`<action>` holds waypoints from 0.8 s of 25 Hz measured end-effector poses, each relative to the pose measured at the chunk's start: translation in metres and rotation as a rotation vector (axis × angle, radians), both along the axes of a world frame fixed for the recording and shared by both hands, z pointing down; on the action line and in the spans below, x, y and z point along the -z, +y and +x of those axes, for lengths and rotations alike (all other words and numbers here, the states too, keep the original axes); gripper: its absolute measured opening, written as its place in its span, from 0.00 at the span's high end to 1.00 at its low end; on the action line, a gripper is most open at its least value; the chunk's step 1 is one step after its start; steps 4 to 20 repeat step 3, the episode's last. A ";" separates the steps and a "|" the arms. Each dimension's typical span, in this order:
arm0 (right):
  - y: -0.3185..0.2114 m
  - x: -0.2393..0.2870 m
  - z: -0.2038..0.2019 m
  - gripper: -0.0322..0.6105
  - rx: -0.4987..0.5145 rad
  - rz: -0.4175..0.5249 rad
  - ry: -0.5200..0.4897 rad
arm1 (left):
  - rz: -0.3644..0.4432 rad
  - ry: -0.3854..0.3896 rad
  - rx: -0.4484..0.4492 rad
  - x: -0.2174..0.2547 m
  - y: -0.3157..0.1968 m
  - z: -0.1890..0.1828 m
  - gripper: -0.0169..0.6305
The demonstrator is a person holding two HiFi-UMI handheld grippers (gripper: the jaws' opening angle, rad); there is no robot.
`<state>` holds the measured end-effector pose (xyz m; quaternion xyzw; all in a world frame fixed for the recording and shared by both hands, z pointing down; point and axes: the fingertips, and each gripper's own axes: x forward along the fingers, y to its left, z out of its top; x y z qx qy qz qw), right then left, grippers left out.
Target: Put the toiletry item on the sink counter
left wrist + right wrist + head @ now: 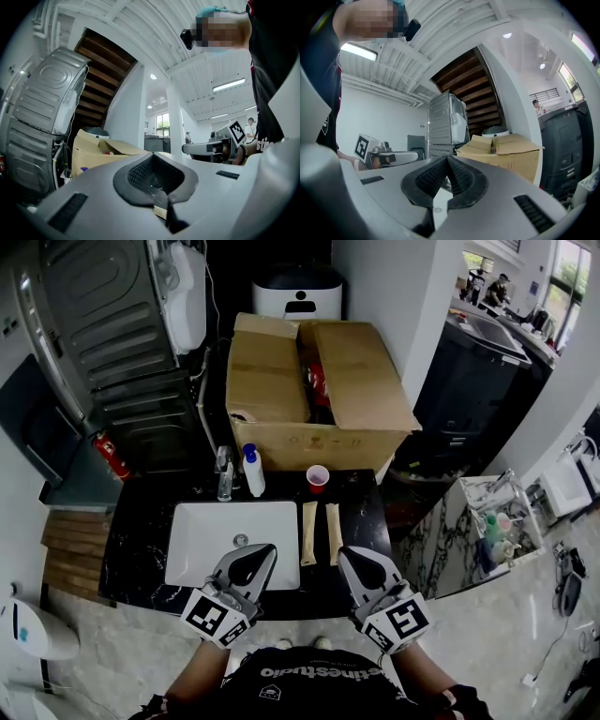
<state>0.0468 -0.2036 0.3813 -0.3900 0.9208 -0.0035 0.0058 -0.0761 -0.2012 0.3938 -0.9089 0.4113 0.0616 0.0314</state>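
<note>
Head view: even daylight, brightest at windows (pixel 572 277) far right, slightly blown out. White sink basin (pixel 202 540) bright against black counter (pixel 141 521); far left corner dim. Shadows soft. Straight lines bow toward edges.

Both gripper views: heavy fisheye, black corners. White glare from ceiling strip lights (pixel 228 85). Close to lens, left gripper (pixel 154 161) and right gripper (pixel 446 159) soft, out of focus; far room sharper.

The left tool (pixel 255 559) and the right tool (pixel 357 563) were held side by side in front of the person's chest, a gap between them, both pointing forward. Each tool's jaws were pressed together, gripping nothing.
</note>
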 end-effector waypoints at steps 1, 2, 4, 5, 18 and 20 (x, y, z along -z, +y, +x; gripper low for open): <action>0.000 0.000 0.000 0.89 0.000 -0.001 0.000 | 0.000 0.001 0.000 0.000 0.000 0.000 0.95; 0.000 0.000 0.001 0.89 0.000 -0.001 0.000 | -0.001 0.002 0.001 0.000 0.001 0.000 0.95; 0.001 0.000 0.001 0.89 0.000 -0.001 0.001 | -0.002 0.002 0.001 0.000 0.001 0.001 0.95; 0.001 0.000 0.001 0.89 0.000 -0.001 0.001 | -0.002 0.002 0.001 0.000 0.001 0.001 0.95; 0.001 0.000 0.001 0.89 0.000 -0.001 0.001 | -0.002 0.002 0.001 0.000 0.001 0.001 0.95; 0.001 0.000 0.001 0.89 0.000 -0.001 0.001 | -0.002 0.002 0.001 0.000 0.001 0.001 0.95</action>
